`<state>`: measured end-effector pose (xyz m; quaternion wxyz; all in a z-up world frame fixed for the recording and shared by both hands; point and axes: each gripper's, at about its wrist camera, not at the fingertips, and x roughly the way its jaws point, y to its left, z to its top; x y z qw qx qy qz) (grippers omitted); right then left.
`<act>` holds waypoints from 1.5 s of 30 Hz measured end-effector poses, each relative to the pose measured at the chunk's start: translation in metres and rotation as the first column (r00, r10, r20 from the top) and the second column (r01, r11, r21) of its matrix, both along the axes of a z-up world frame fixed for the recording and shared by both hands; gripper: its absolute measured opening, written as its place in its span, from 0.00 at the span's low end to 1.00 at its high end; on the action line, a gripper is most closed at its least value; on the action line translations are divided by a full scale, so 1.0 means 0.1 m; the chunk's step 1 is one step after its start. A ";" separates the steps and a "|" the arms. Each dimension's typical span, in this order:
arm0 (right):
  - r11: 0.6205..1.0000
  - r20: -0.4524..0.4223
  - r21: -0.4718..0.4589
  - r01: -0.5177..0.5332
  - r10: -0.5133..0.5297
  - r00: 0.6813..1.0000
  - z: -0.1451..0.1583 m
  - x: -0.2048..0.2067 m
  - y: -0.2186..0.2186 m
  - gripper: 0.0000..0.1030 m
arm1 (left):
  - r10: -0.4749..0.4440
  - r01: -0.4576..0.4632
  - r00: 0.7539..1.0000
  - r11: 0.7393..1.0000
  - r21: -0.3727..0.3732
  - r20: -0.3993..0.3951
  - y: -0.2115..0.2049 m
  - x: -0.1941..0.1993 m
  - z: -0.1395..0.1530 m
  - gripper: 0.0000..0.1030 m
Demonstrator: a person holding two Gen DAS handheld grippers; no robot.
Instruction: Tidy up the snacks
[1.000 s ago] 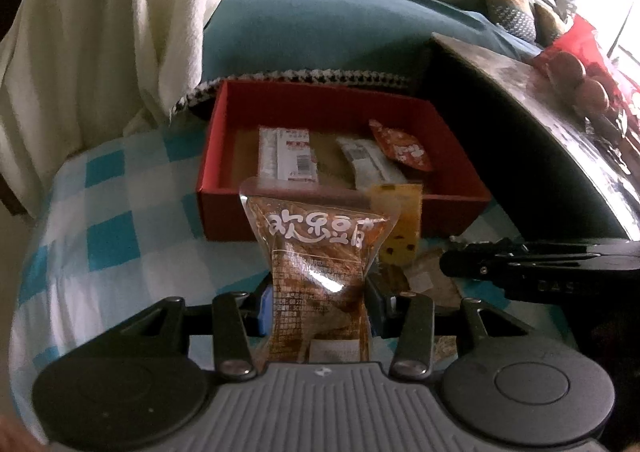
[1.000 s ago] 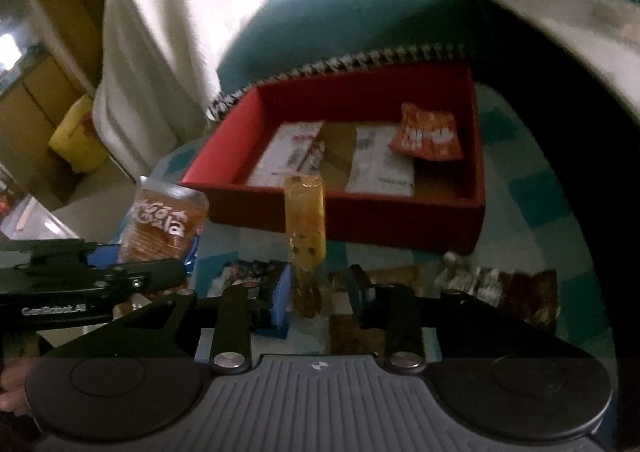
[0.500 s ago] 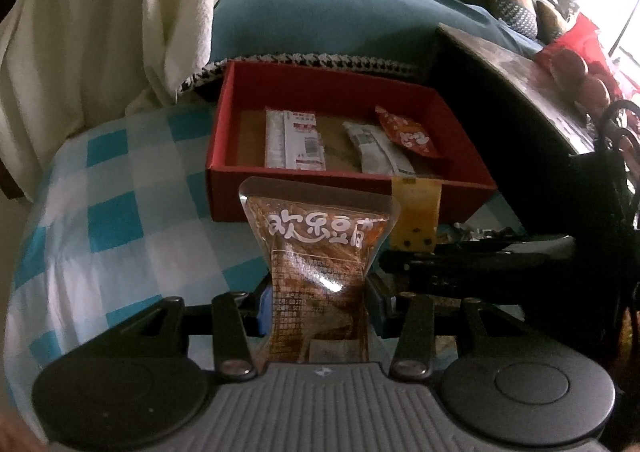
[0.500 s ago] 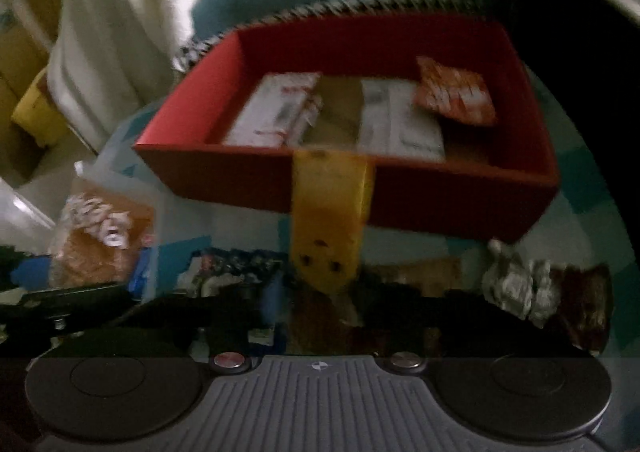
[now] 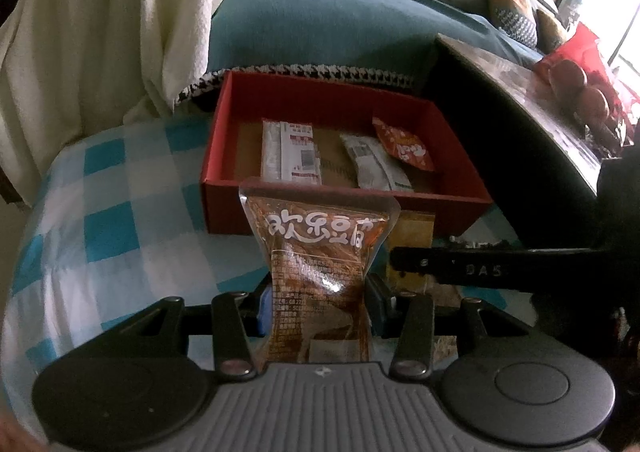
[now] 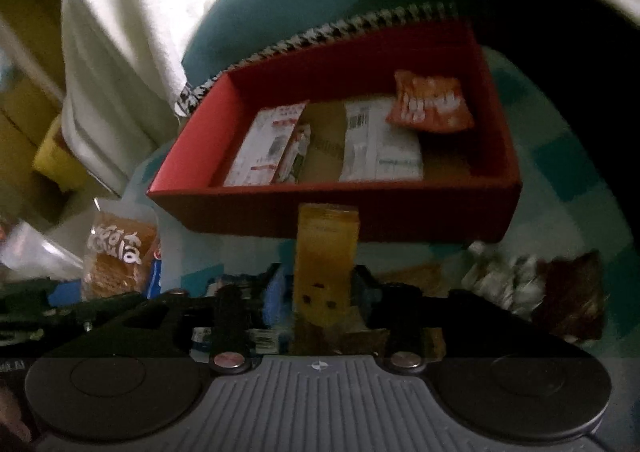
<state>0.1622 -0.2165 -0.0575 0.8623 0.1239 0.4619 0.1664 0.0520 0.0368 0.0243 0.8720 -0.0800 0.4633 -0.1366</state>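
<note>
Clamping the left gripper (image 5: pixel 320 304) on a brown snack packet (image 5: pixel 320 252) printed with white characters, squeezing it into a waist between the pads and holding it upright above the blue-and-white checked cloth (image 5: pixel 100 232), just short of the near wall of the red box (image 5: pixel 224 208).

Spreading the jaws of the right gripper (image 6: pixel 320 292), which have just been opening, around a yellow packet (image 6: pixel 326 264); leaving that packet standing upright between the pads with its broad face to the camera and a slim gap showing at the left pad, its top edge overlapping the box's front wall in the right wrist view.

Keeping both grippers side by side in front of the box, angled downward.

Already lying on the cardboard floor of the box: a white packet with red print (image 5: pixel 290 148) on the left, a second white packet (image 5: pixel 376 164) beside it, and an orange sachet (image 5: pixel 404 144) toward the far right corner, partly resting on that second packet.

Waiting on the cloth to the right of the grippers: a loose heap of other wrapped snacks (image 6: pixel 520 284), too blurred to tell apart.
</note>
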 end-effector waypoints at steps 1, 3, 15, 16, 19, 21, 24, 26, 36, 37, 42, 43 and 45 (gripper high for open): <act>1.000 0.002 -0.002 0.003 -0.003 1.000 -0.02 -0.01 0.02 0.69 | 0.001 -0.001 1.000 1.000 0.000 -0.004 0.00 0.00 -0.01 0.38; 0.999 0.018 -0.046 0.007 -0.006 1.000 -0.01 -0.06 0.10 0.88 | 0.001 -0.001 1.000 1.000 -0.002 -0.010 0.00 0.00 -0.01 0.38; 0.955 -0.010 -0.285 -0.081 0.082 0.997 -0.30 -0.26 0.50 1.00 | 0.004 -0.004 1.000 0.999 -0.040 -0.004 0.26 -0.12 0.04 0.39; 0.942 -0.022 -0.315 -0.114 0.113 0.993 -0.30 -0.26 0.51 1.00 | 0.005 -0.005 1.000 0.999 -0.048 -0.005 0.29 -0.13 0.04 0.39; 0.848 -0.067 -0.511 -0.141 0.124 0.990 -0.33 -0.24 0.49 0.96 | -0.006 0.006 1.000 0.997 -0.072 -0.003 0.34 -0.17 0.07 0.39; 0.858 -0.113 -0.490 -0.156 0.115 0.987 -0.29 -0.23 0.35 0.86 | -0.016 0.017 1.000 0.997 -0.080 0.007 0.35 -0.19 0.10 0.39; 0.847 -0.122 -0.506 -0.164 0.118 0.985 -0.23 -0.30 0.26 0.72 | -0.027 0.028 1.000 0.995 -0.097 0.013 0.35 -0.20 0.13 0.39; 0.851 -0.142 -0.490 -0.188 0.135 0.981 -0.18 -0.36 0.24 0.57 | -0.031 0.032 0.999 0.994 -0.106 0.012 0.34 -0.20 0.14 0.39; 0.773 -0.080 -0.586 -0.243 0.243 0.967 -0.22 -0.22 0.66 0.67 | -0.052 0.051 0.999 0.994 -0.097 -0.008 0.27 -0.17 0.09 0.40; 0.771 -0.078 -0.587 -0.248 0.251 0.965 -0.21 -0.21 0.68 0.67 | -0.048 0.046 0.999 0.994 -0.096 -0.013 0.28 -0.17 0.08 0.40; 0.814 -0.105 -0.523 -0.254 0.234 0.967 -0.14 -0.20 0.50 0.44 | -0.042 0.039 0.999 0.995 -0.096 -0.024 0.27 -0.15 0.06 0.40; 0.840 -0.120 -0.480 -0.254 0.224 0.967 -0.11 -0.20 0.44 0.41 | -0.046 0.044 0.999 0.994 -0.095 -0.022 0.26 -0.15 0.07 0.40; 0.849 -0.117 -0.465 -0.252 0.223 0.968 -0.05 -0.24 0.40 0.41 | -0.057 0.055 0.998 0.995 -0.089 -0.016 0.22 -0.15 0.07 0.40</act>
